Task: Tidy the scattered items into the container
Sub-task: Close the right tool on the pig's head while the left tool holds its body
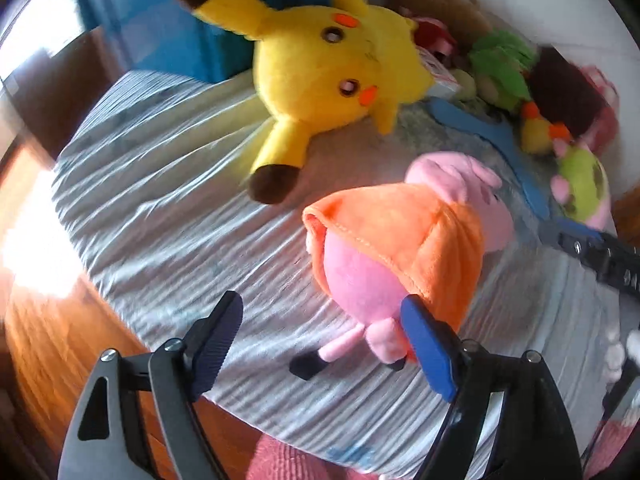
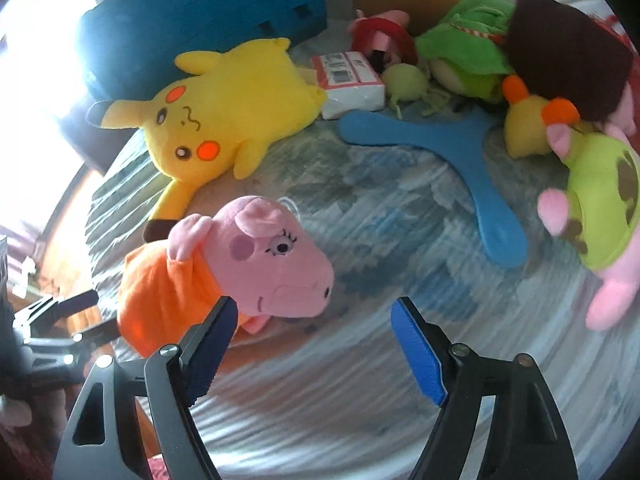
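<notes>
both grippers spread wide over the toy-strewn bed
the pink pig plush (image 2: pixel 256 264) lies on the striped sheet (image 1: pixel 160 220) near the left gripper (image 1: pixel 324 344), unheld; the right gripper (image 2: pixel 312 344) holds nothing; blue container (image 2: pixel 200 20) behind.

My left gripper (image 1: pixel 322 340) hangs open over the bed (image 1: pixel 160 220), its blue pad touching the pink pig plush (image 1: pixel 392 248); the yellow plush (image 1: pixel 320 76) lies at the far edge.

Each black-framed tool (image 1: pixel 322 338) (image 2: pixel 314 330) has silver screws and ribbed blue pads.
</notes>
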{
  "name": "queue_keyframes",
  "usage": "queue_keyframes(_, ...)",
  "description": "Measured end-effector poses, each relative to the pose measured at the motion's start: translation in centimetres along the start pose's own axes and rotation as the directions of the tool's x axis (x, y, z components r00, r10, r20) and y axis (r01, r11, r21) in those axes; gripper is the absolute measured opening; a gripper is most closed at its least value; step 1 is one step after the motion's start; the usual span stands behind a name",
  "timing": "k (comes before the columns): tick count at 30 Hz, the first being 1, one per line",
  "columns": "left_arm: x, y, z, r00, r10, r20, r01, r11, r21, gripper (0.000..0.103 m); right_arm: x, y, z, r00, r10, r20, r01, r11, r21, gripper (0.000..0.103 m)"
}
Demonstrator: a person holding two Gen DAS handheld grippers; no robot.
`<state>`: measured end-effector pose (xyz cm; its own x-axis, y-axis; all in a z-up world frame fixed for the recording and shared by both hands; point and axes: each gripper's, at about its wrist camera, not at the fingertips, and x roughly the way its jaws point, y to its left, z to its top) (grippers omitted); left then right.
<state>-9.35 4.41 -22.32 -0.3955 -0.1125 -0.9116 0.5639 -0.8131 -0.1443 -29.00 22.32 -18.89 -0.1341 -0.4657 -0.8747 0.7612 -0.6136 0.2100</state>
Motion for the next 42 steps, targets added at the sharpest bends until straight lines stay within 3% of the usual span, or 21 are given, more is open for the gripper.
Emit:
queue_keyframes(3, -0.2, -0.6, -0.9, 1.000, 0.025, 0.018, -0.023, 0.996, -0.091, 0.081, 0.4, 0.2, 0.5, 0.999, 0.036, -0.014, -0.038, 0.993, -0.114, 0.083)
queue_keyframes(6, -0.3, -1.5, -2.4, 0.997, 0.068, 0.029, -0.063, 0.985, -0.162, 0.081, 1.7, 0.2, 0.4, 0.996, 0.071, -0.054, -0.081, 0.970, -0.227, 0.097)
queue_keyframes(8, -0.1, -2.1, -3.5, 0.997, 0.080, 0.015, -0.075, 0.976, -0.203, 0.081, 2.7, 0.1, 0.4, 0.993, 0.090, -0.080, -0.109, 0.953, -0.282, 0.097)
queue_keyframes(12, 0.5, -3.9, -4.5, 0.994, 0.107, -0.004, -0.105, 0.972, -0.211, 0.081, 4.3, 0.0, 0.9, 0.986, 0.121, -0.116, -0.156, 0.920, -0.359, 0.097)
queue_keyframes(16, 2.0, -5.6, -4.1, 0.983, 0.182, 0.007, -0.178, 0.968, -0.177, 0.081, 6.0, 0.5, 1.6, 0.986, 0.100, -0.135, -0.152, 0.874, -0.461, 0.097)
queue_keyframes(21, 3.1, -5.2, -2.6, 0.972, 0.226, 0.062, -0.207, 0.953, -0.221, 0.081, 7.8, 0.8, 2.4, 0.971, 0.162, -0.174, -0.228, 0.847, -0.481, 0.097)
queue_keyframes(27, 3.6, -4.5, -1.8, 0.978, 0.194, 0.071, -0.175, 0.961, -0.217, 0.082, 9.7, 2.1, 3.2, 0.966, 0.195, -0.169, -0.255, 0.823, -0.507, 0.098)
queue_keyframes(29, 3.4, -4.8, -2.1, 0.977, 0.195, 0.088, -0.175, 0.965, -0.196, 0.082, 10.2, 2.5, 3.5, 0.967, 0.196, -0.163, -0.253, 0.815, -0.522, 0.103)
queue_keyframes(34, 4.4, -5.6, -2.6, 0.979, 0.193, 0.070, -0.182, 0.974, -0.138, 0.082, 10.1, 2.2, 3.8, 0.966, 0.220, -0.134, -0.258, 0.810, -0.527, 0.103)
queue_keyframes(42, 6.3, -4.9, -1.1, 0.973, 0.220, 0.063, -0.210, 0.969, -0.130, 0.082, 10.6, 2.3, 3.9, 0.975, 0.187, -0.118, -0.221, 0.809, -0.544, 0.103)
